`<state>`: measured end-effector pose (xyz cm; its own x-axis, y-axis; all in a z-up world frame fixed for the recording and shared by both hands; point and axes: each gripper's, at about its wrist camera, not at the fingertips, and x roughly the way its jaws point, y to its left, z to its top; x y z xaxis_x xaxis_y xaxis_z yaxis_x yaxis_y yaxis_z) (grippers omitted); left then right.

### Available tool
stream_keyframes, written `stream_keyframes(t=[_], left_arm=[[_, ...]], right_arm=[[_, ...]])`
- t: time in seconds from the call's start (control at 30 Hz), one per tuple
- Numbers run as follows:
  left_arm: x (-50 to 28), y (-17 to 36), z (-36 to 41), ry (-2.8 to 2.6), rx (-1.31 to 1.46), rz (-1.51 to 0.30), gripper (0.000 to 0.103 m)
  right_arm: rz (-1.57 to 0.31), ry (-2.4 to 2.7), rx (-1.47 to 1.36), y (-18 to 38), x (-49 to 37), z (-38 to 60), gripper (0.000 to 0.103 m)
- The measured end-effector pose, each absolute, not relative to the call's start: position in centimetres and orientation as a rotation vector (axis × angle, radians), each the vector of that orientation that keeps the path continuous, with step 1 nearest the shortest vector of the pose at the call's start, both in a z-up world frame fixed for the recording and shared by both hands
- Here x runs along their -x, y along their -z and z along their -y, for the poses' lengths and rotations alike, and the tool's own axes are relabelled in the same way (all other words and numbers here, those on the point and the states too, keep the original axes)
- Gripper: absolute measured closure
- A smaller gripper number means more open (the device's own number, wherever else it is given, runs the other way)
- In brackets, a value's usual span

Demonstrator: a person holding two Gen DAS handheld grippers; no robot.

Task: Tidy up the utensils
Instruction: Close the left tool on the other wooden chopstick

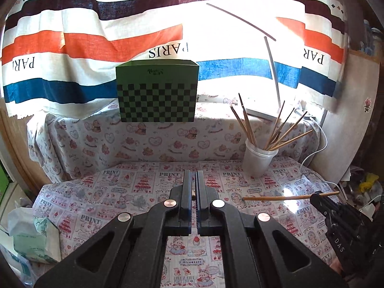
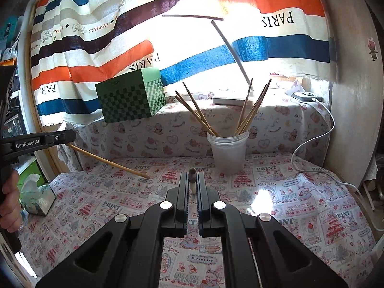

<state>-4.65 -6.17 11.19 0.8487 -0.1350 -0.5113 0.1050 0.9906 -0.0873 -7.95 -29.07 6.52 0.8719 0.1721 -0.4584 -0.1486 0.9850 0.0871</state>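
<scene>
The table is covered by a cloth (image 1: 115,187) with pink cartoon prints. The middle of the cloth is bare, so there is open room between the grippers and the far side. At the far edge the cloth climbs up a low ledge (image 2: 148,132). A green checkered box (image 1: 157,91) sits on that ledge, partly hanging past its edge. Behind it hangs a striped curtain (image 1: 96,38) with bright light coming through.

A clear plastic cup (image 2: 227,151) stands far right on the table, just in front of the ledge. Many chopsticks (image 2: 199,112) lean out of it in all directions.

The left gripper (image 1: 194,180) is squeezed tight on one chopstick (image 2: 108,162). The right wrist view shows that stick slanting down from it, with its tip near the cloth. The right gripper (image 2: 192,180) is squeezed on another chopstick (image 1: 276,198), which sticks out sideways above the cloth.

A white cable (image 2: 309,144) curls along the right edge of the table. A tissue pack (image 2: 36,196) sits past the left edge. A white lamp (image 2: 230,48) stands on the ledge behind the cup.
</scene>
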Motion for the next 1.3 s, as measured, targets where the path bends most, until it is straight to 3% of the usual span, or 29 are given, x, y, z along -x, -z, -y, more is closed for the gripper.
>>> stream_keyframes(t=[0.23, 0.5, 0.63, 0.77, 1.2, 1.3], left_arm=[[4.9, -12.0, 6.4, 0.124, 0.046, -0.516, 0.103], [3.8, -8.6, 5.5, 0.111, 0.056, -0.604, 0.102], [3.2, -4.9, 4.9, 0.133, 0.075, -0.724, 0.088], [2.2, -1.0, 4.4, 0.197, 0.132, -0.834, 0.060], [-8.6, 2.2, 9.2, 0.189, -0.019, -1.051, 0.061], [-10.8, 3.6, 9.9, 0.179, -0.017, -1.130, 0.074]], right_arm=[[-0.470, -0.191, -0.087, -6.9, 7.9, 28.7, 0.097], [-0.470, -0.203, -0.087, -7.0, 7.8, 28.8, 0.097], [-0.471, -0.199, -0.090, -6.9, 7.7, 28.8, 0.097], [-0.466, -0.205, -0.084, -7.0, 7.6, 28.7, 0.097], [-0.453, -0.184, -0.071, -7.6, 6.8, 28.7, 0.097], [-0.453, -0.194, -0.078, -7.7, 6.6, 28.8, 0.097]])
